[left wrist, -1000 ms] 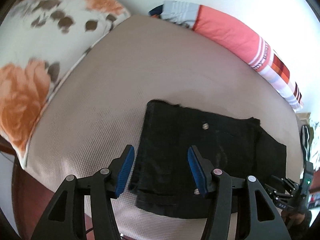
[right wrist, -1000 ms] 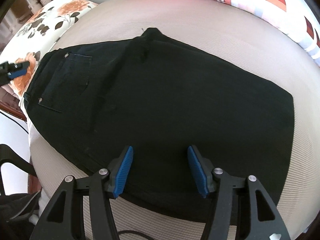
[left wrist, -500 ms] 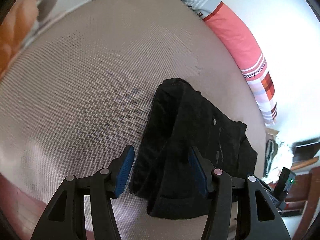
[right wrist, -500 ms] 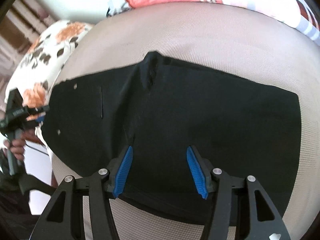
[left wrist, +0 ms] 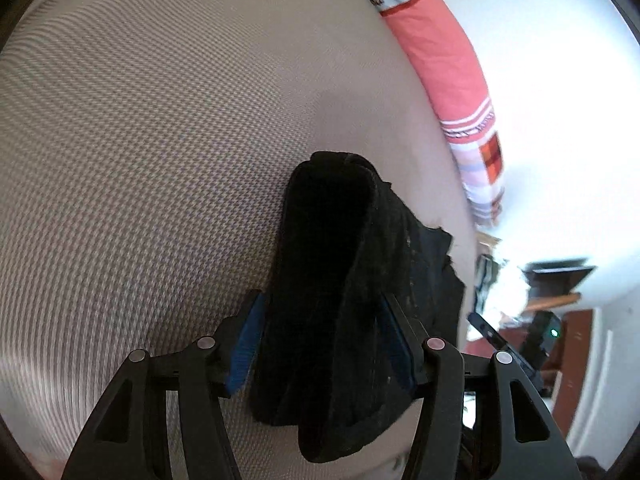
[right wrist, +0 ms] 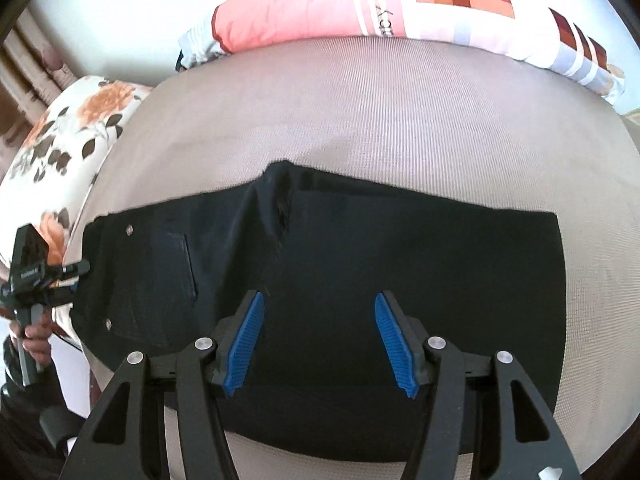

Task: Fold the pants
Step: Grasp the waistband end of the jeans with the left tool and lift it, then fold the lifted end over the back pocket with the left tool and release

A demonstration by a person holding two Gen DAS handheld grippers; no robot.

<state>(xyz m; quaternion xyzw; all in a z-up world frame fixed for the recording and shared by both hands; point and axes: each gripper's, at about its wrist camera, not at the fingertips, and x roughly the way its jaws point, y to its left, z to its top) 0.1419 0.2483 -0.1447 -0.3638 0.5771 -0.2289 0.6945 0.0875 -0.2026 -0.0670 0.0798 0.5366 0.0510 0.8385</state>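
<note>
The black pants lie flat on the bed; the left hand-held gripper straddles the waist end, jaws apart, not yet clenched; the right hand-held gripper hovers released; soft, limp denim, best pinched at the thick waistband.

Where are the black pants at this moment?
The black pants lie flat on the beige bed, centre of the right wrist view, waistband end towards the floral pillow.

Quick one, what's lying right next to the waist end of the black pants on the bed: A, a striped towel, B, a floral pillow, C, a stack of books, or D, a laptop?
B: in the right wrist view the floral pillow lies just past the pocketed waist end of the black pants.
</note>
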